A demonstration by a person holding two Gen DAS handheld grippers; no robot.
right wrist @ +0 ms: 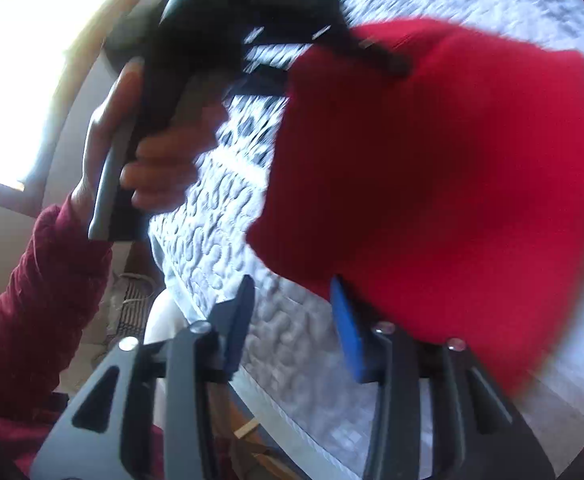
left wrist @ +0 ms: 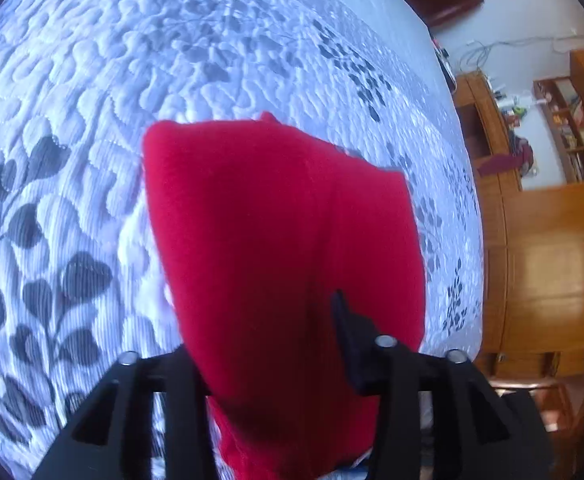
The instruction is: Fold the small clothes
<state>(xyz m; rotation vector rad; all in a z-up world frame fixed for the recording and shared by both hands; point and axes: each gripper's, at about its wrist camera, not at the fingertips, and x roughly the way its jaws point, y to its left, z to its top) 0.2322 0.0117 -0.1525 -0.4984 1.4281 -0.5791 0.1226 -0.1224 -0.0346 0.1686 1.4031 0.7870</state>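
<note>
We are laying the soft red fleece garment (left wrist: 284, 216), already doubled over, near the quilted grey-leaf bed's (left wrist: 92, 80) edge, both grippers' fingers (right wrist: 343, 332) standing apart, further folds seemingly remaining.

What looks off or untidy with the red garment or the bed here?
Nothing damaged or spilled. The red garment drapes over the left gripper, hiding one finger, instead of lying flat on the quilted bedspread. The right-wrist view is motion-blurred.

One red garment (left wrist: 276, 216), two hand-held grippers (right wrist: 292, 312), one quilt (left wrist: 92, 80).
</note>
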